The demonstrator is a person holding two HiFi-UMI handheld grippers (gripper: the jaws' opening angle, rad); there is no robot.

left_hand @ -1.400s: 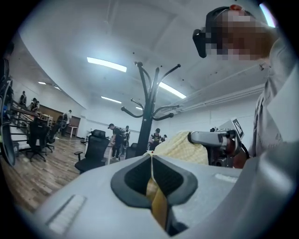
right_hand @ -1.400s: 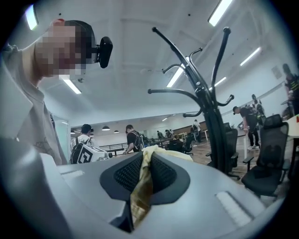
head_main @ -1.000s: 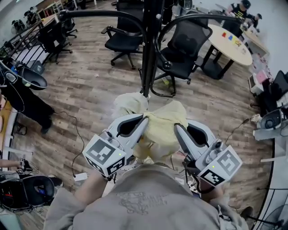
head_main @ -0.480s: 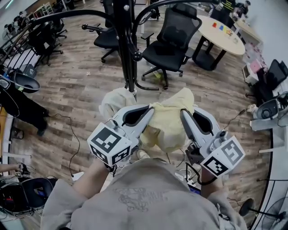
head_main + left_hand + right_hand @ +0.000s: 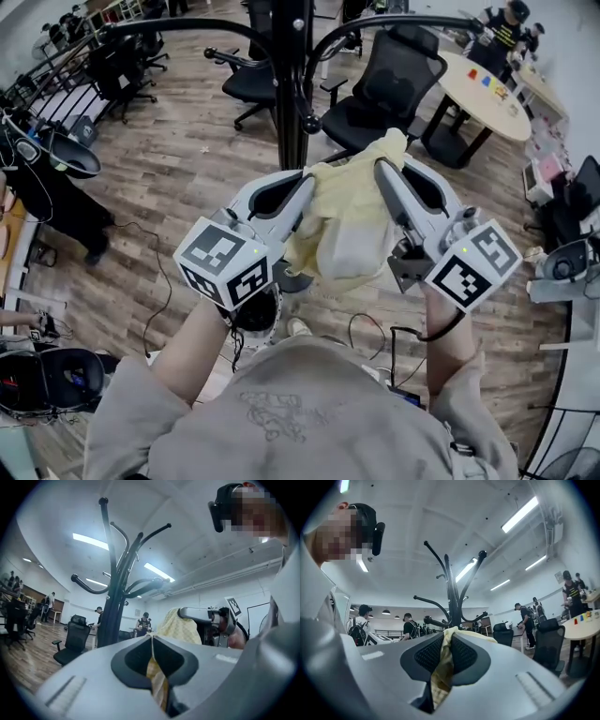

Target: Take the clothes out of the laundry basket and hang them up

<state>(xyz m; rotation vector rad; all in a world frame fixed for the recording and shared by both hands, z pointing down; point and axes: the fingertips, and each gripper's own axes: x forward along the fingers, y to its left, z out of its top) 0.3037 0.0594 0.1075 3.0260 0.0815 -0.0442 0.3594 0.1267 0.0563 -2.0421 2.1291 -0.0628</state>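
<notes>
A pale yellow garment (image 5: pixel 342 211) hangs between my two grippers in the head view. My left gripper (image 5: pixel 309 178) is shut on its left edge, and yellow cloth (image 5: pixel 157 684) shows pinched between its jaws. My right gripper (image 5: pixel 380 167) is shut on the right edge, with cloth (image 5: pixel 442 667) squeezed between its ribbed pads. Both grippers point level at chest height. The black coat stand (image 5: pixel 291 84) rises just beyond the garment, its curved arms (image 5: pixel 450 590) spreading above. In the left gripper view the right gripper (image 5: pixel 206 616) shows with the garment draped over it. The laundry basket is out of sight.
Black office chairs (image 5: pixel 384 89) stand behind the coat stand, and a round table (image 5: pixel 483 89) sits at the back right. Cables (image 5: pixel 375 328) trail over the wooden floor near my feet. People (image 5: pixel 410 630) stand in the background. A dark chair (image 5: pixel 66 155) is at the left.
Both grippers have risen and moved forward with the yellow garment, closer to the coat stand. The cloth now hangs off the floor between them.
</notes>
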